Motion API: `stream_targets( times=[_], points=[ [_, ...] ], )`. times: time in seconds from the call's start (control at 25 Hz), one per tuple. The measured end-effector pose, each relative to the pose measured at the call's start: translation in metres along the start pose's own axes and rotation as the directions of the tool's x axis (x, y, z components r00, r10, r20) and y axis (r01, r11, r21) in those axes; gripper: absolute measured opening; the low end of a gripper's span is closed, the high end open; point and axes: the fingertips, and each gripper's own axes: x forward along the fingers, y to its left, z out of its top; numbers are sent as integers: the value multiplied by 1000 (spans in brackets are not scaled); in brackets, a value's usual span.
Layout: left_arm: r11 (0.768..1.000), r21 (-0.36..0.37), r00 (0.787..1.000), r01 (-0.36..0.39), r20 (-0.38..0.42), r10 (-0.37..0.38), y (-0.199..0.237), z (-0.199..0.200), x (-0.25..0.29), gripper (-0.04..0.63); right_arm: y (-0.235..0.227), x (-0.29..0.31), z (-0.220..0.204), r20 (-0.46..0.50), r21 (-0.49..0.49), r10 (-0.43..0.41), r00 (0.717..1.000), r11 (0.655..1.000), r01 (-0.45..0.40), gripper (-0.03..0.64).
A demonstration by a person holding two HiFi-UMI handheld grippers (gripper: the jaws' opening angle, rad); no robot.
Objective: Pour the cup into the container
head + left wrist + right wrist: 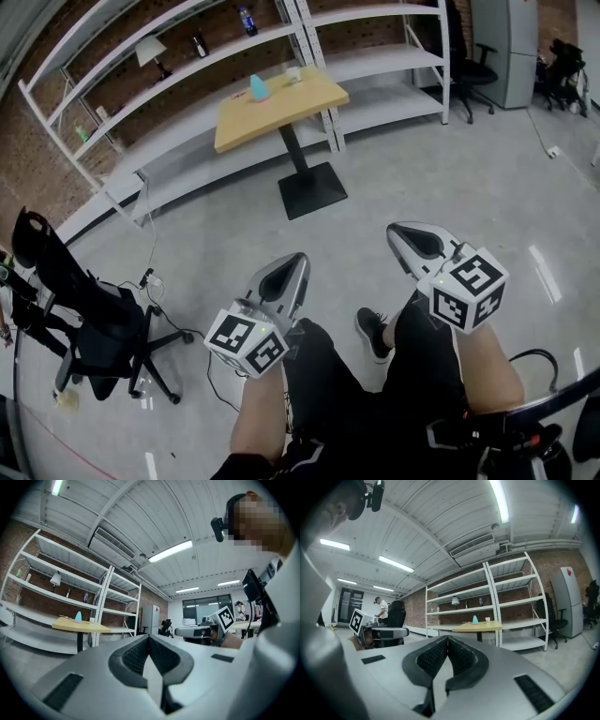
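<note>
Far ahead, a wooden table [281, 111] on a black pedestal bears a light blue tapered vessel [259, 89] and a small white cup [293, 73]. Both grippers are held level over the floor, well short of the table. My left gripper [298, 258] is shut with nothing in it, and so is my right gripper [394, 230]. In the left gripper view the closed tips [149, 637] point past the table [79, 626] with the blue vessel [78, 617] and the cup [92, 619]. The right gripper view shows its tips [447, 638] below the blue vessel [475, 619] and the cup [487, 619].
White shelving [187, 56] lines the brick wall behind the table. A black office chair [84, 319] with cables stands on the floor at left. Another chair [473, 66] and a grey cabinet [506, 42] are at the back right. The person's legs and a shoe [373, 333] show below.
</note>
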Motion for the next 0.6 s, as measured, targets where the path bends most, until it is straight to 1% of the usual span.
stream_targets(
  times=[0.12,0.24,0.44,0.6],
  points=[
    [1000,-8,1000,10,-19,-10,15,-3,30,2,-27,14,-2,-7,13,-21,1000,1000,21,0],
    [1000,20,999,20,-37,-20,33,-2,50,2,-44,32,3,12,15,-24,1000,1000,24,0],
    [1000,30,999,-5,-41,6,74,-1,78,2,-68,71,8,23,4,-5,1000,1000,5,0],
    [999,20,999,-26,-47,27,107,-3,98,2,-94,108,13,21,5,-1,1000,1000,1,0]
  ],
)
